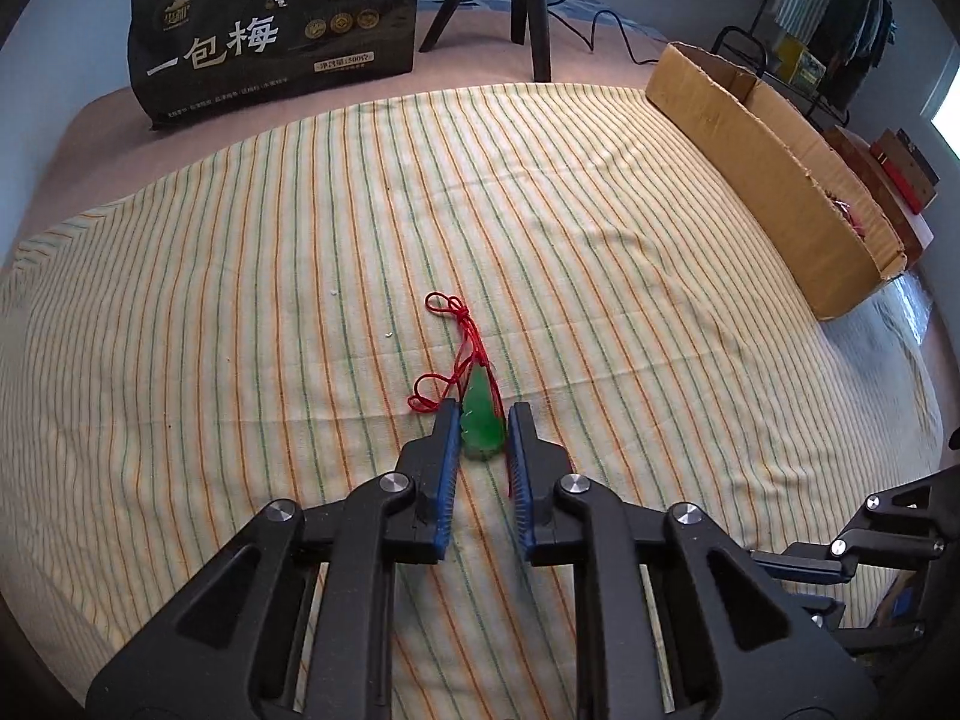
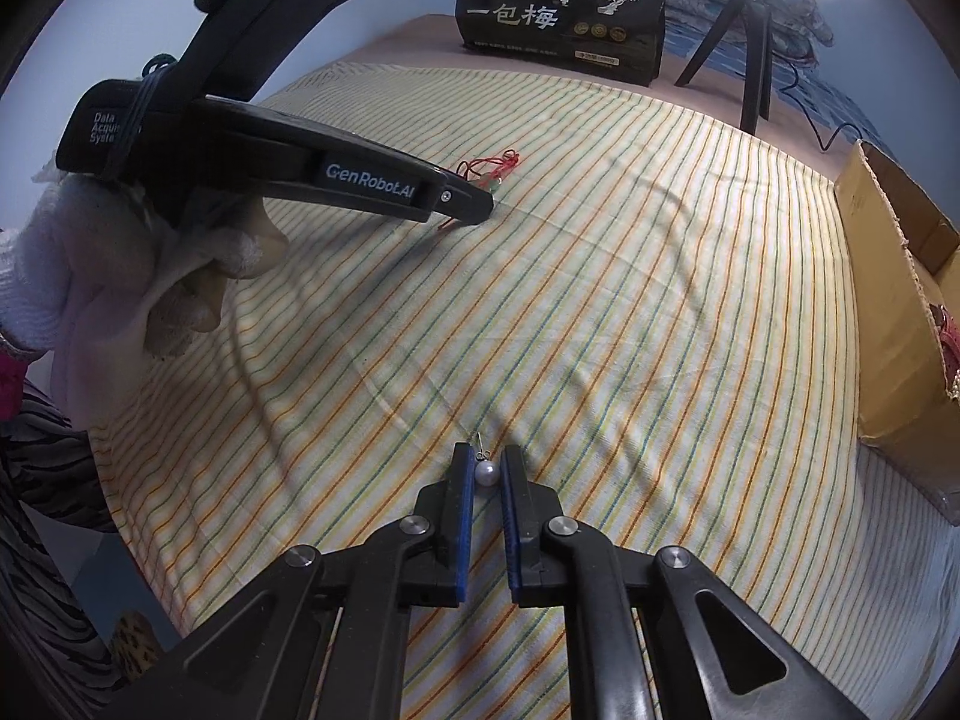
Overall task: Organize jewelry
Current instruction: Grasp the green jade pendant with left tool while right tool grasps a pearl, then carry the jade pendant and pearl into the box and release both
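A green carved pendant (image 1: 478, 420) on a red cord (image 1: 462, 336) lies on the striped cloth (image 1: 240, 300). My left gripper (image 1: 483, 407) points down at it, its blue pads closed on the pendant's two sides. The cord trails away beyond the fingertips. In the right wrist view, a small pearl earring (image 2: 485, 473) with a thin hook sits between the blue pads of my right gripper (image 2: 486, 450), which is shut on it just above the cloth. That view also shows the left gripper (image 2: 474, 213) from the side, held by a white-gloved hand (image 2: 120, 264), with the red cord (image 2: 498, 162) at its tip.
A long open cardboard box (image 1: 750, 138) stands along the cloth's right edge, with something red inside. A black printed bag (image 1: 276, 30) and a black tripod (image 1: 528, 0) with a cable stand at the back. Shelves with clothes are at the far right.
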`<state>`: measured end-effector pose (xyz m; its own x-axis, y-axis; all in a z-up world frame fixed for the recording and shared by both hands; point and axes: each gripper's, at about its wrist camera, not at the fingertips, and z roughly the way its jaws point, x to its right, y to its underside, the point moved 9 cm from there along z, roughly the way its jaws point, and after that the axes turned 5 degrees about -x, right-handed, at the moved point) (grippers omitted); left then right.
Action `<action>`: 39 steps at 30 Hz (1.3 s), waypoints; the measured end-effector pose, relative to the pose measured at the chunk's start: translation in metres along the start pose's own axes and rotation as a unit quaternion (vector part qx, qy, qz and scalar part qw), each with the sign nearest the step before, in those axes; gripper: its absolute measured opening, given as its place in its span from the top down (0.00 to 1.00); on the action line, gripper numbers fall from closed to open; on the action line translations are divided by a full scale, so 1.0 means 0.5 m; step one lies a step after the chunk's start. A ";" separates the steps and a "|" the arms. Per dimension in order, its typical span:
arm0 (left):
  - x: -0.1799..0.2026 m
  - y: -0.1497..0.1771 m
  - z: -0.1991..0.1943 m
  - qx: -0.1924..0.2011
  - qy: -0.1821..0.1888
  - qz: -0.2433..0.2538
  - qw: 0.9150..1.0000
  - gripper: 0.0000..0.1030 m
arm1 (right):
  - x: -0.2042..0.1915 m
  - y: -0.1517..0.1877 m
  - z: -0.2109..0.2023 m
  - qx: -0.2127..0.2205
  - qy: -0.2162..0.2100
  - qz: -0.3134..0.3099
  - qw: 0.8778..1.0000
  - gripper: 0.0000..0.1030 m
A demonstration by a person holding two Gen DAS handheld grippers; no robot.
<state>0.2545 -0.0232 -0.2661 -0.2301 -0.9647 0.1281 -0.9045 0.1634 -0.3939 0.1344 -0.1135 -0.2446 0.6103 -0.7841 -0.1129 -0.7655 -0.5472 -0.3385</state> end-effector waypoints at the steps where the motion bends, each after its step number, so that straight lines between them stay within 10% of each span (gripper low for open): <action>1: 0.000 0.000 -0.002 0.001 -0.001 0.000 1.000 0.86 | 0.000 0.000 -0.001 0.001 -0.002 0.001 1.000 0.95; 22: 0.031 -0.072 -0.137 0.083 0.018 0.000 0.996 0.86 | 0.039 -0.031 -0.100 0.058 0.010 0.026 0.998 0.94; 39: 0.144 -0.197 -0.218 0.144 0.059 0.020 0.988 0.86 | 0.229 -0.065 -0.268 0.137 0.052 0.109 0.983 0.94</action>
<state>0.2879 -0.0863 -0.1191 -0.3198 -0.9250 0.2051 -0.7579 0.1199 -0.6412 0.2019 -0.2247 -0.1211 0.4031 -0.9074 -0.1192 -0.7839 -0.2751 -0.5567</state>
